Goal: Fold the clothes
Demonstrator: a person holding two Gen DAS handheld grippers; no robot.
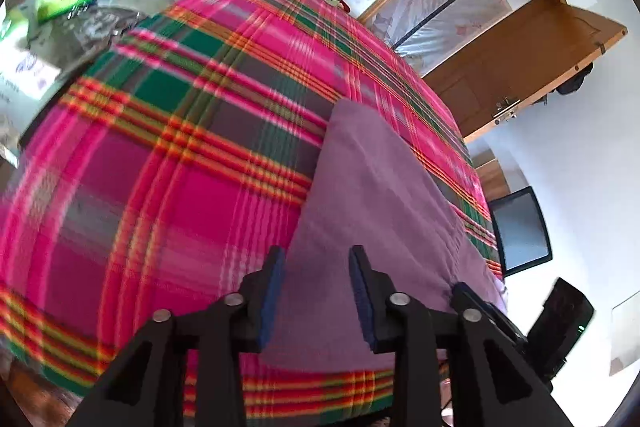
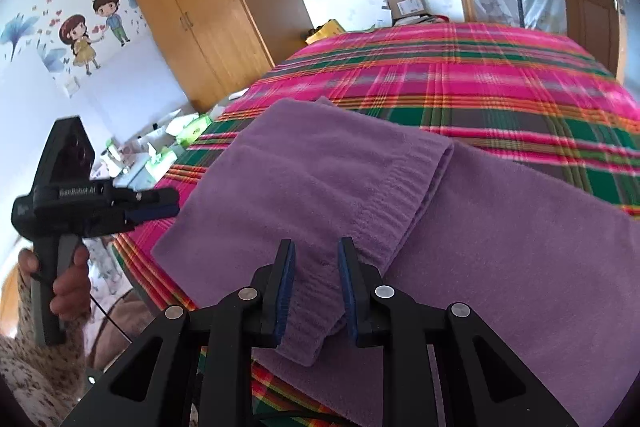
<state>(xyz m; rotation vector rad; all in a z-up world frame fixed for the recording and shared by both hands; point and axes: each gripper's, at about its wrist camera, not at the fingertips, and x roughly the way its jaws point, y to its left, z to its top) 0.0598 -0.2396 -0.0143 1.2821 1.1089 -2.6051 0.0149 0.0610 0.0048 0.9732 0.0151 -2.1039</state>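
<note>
Both the left gripper [image 1: 317, 257] and the right gripper [image 2: 316, 251] hang spread apart over the purple sweater [image 2: 480, 227], gripping nothing.

Each camera sits on a gripper, close above the bed [image 1: 168, 155], looking forward. Both see the purple sweater [image 2: 500, 235].

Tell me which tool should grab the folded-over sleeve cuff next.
Right. The right tool is open, straddling the ribbed cuff of the purple sweater. The left tool is off the sweater's far edge, over the plaid bedspread.
</note>
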